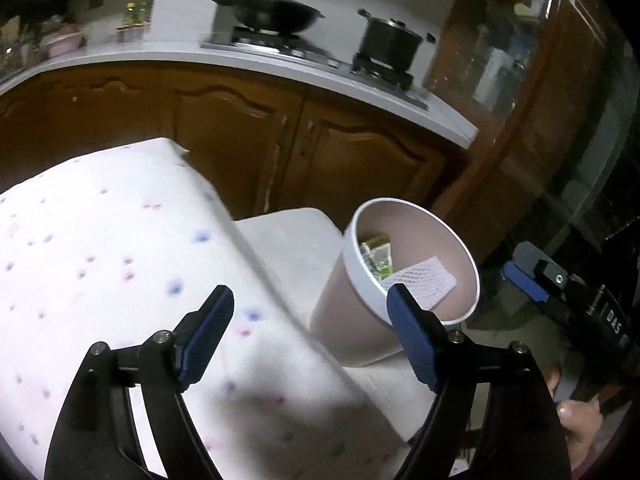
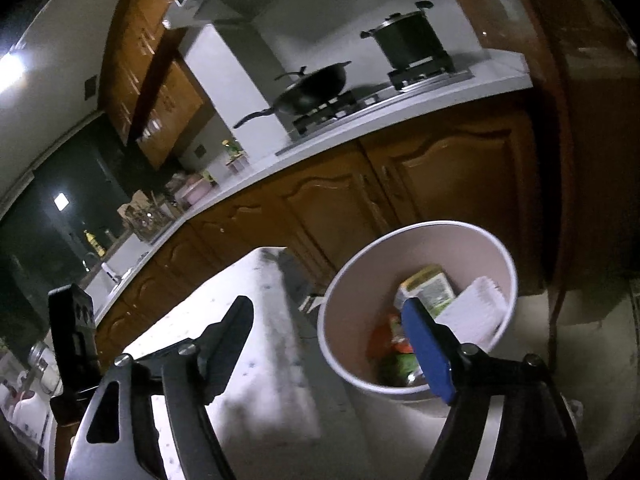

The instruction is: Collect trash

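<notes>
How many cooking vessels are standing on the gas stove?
2. A black wok with a long handle sits on the left burner; a dark lidded pot sits on the right burner. None appears hidden.

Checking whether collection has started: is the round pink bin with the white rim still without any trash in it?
No: the round pink bin with the white rim already holds a green-and-white carton and a white mesh sheet.

I'm working in a home kitchen. A gas hob (image 2: 360,108) sits in a white surface (image 1: 280,66), with a black wok (image 1: 276,16) and a lidded pot (image 1: 390,42) on its burners. Brown wooden cabinet doors (image 1: 352,164) run beneath, more cupboards (image 2: 148,76) hang above, and a sink tap (image 2: 90,260) shows further along.
</notes>
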Tool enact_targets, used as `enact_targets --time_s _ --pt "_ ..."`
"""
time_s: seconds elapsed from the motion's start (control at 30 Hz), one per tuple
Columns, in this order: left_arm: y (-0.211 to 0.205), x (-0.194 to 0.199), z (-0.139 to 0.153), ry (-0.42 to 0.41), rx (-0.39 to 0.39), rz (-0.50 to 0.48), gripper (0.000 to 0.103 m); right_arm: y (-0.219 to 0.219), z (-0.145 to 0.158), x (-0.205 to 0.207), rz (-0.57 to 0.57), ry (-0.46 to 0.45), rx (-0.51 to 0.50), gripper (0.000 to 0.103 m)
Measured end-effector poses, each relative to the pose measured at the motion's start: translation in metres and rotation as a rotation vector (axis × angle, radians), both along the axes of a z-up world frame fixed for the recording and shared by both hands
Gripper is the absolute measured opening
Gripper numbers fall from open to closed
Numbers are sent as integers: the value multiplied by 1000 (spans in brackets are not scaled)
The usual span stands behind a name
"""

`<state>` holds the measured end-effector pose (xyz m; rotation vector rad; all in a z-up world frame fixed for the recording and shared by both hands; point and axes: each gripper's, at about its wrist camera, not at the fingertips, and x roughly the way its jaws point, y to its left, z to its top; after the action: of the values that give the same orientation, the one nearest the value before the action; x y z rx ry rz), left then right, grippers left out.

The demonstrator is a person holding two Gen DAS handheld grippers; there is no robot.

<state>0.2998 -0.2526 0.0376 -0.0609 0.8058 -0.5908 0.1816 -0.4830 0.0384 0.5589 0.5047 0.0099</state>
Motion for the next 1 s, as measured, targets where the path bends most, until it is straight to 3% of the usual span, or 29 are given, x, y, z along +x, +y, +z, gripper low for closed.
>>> enact_targets --time_s 0.2,0.37,0.53,1.0 --pt "39 -17 4 -25 0 60 83 34 9 -7 28 -29 0 87" --pt "63 -34 4 -33 0 93 86 64 9 -17 35 -46 13 98" --pt "89 -55 5 -62 10 133 93 85 9 -25 41 -49 17 100" --pt "175 -135 -8 -153 45 290 98 175 -4 -84 24 -78 -161 101"
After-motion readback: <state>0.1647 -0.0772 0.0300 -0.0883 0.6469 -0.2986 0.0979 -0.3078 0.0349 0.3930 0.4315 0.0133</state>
